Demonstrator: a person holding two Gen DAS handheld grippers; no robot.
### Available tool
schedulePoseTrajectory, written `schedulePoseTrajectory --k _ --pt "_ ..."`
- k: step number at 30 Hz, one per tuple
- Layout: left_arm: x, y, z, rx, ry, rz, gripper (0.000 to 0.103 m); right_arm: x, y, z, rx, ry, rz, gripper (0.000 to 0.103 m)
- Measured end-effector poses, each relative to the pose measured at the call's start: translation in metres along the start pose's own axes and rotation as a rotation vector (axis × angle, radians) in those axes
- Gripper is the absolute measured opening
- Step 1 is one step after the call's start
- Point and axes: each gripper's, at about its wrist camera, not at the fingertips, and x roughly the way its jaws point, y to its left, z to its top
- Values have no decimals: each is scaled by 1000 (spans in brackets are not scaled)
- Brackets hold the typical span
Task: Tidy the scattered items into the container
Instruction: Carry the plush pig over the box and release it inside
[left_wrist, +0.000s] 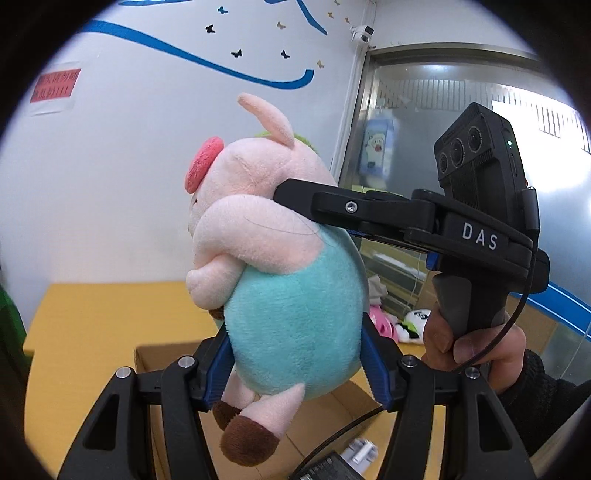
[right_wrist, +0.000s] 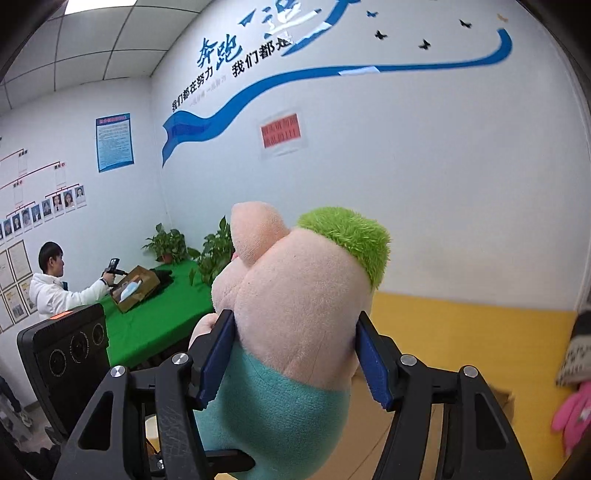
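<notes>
The pig (left_wrist: 280, 280) fills the middle, held up above the box (left_wrist: 343, 410). More toys (left_wrist: 399, 326) lie at 3 o'clock. The left gripper (left_wrist: 299, 363) squeezes its blue belly. The right gripper (right_wrist: 295, 356) comes in from 3 o'clock and squeezes its neck. The box bottom is cut off.
</notes>
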Motion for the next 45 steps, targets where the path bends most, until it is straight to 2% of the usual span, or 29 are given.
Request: schedulePoseTrajectory --k 3,7,10,12,14,17,21,22,24,28,32,34,37,41,45 --pt "9 11 30 4 -10 -14 61 10 -5 32 -29 -28 -14 68" --pt "26 26 59 27 -21 13 61 27 -17 66 -38 -46 4 68" --pt "45 44 65 13 -6 21 61 45 -28 76 -40 -39 12 68" --pt "63 62 61 -12 30 39 61 68 -42 73 -16 -19 28 68" --pt "79 77 54 -38 77 56 61 98 -55 60 17 14 45 68" --pt "117 109 29 -86 190 85 61 151 -85 26 93 87 81 68" --pt "171 152 -23 -175 365 98 61 219 -128 -38 208 193 137 68" --pt "188 165 -42 -199 423 101 61 238 -140 -64 247 226 142 68" --pt "210 181 -68 -235 491 105 61 267 -156 -102 304 269 147 68" --pt "253 214 -122 -319 622 126 61 314 -184 -170 401 352 150 68" --pt "280 229 -157 -352 745 188 61 347 -199 -217 489 437 178 68" --pt "288 223 -159 -297 762 219 62 356 -201 -229 492 467 192 70" --pt "298 224 -158 -320 785 226 66 356 -204 -229 485 449 182 76" --pt "306 213 -158 -292 802 252 71 351 -210 -234 538 441 210 79" --pt "307 209 -154 -312 789 271 71 349 -213 -236 543 470 169 95"
